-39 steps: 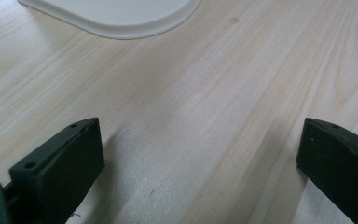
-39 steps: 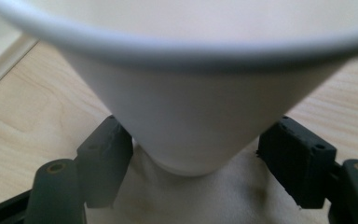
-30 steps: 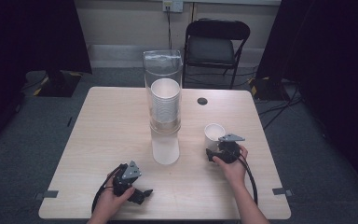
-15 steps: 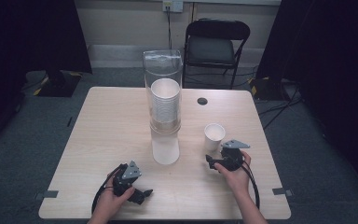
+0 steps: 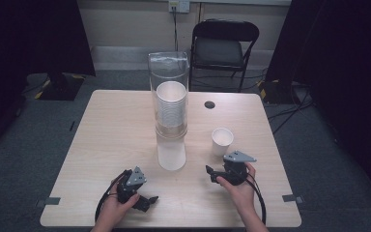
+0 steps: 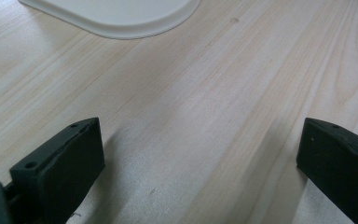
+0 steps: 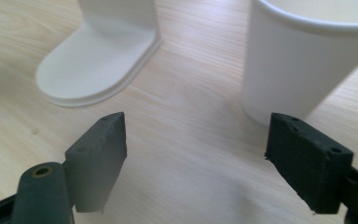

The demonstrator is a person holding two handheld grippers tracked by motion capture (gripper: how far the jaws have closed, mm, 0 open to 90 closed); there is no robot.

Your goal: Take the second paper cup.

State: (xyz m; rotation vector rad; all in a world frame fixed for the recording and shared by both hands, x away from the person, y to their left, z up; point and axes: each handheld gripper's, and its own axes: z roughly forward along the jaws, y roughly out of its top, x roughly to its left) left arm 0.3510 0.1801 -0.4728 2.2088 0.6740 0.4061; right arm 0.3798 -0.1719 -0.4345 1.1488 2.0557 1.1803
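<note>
A white paper cup [image 5: 221,140] stands upright on the wooden table [image 5: 111,130], right of centre. Just behind it, nearer the person, my right gripper [image 5: 211,174] is open and holds nothing. In the right gripper view the cup [image 7: 307,60] rises at the upper right, beyond the open jaws [image 7: 196,154]. A cup dispenser [image 5: 169,111], a clear tube holding a stack of white cups on a white base, stands mid-table. My left gripper [image 5: 148,202] rests open near the front edge, with bare wood between its jaws [image 6: 196,163] and the dispenser base [image 6: 116,14] ahead.
The dispenser's white base [image 7: 102,60] lies to the left in the right gripper view. A small black disc [image 5: 209,104] sits on the far side of the table. A black folding chair [image 5: 224,46] stands behind the table.
My right gripper has drawn back from the paper cup toward the near edge, leaving the cup standing. The left gripper has stayed put.
</note>
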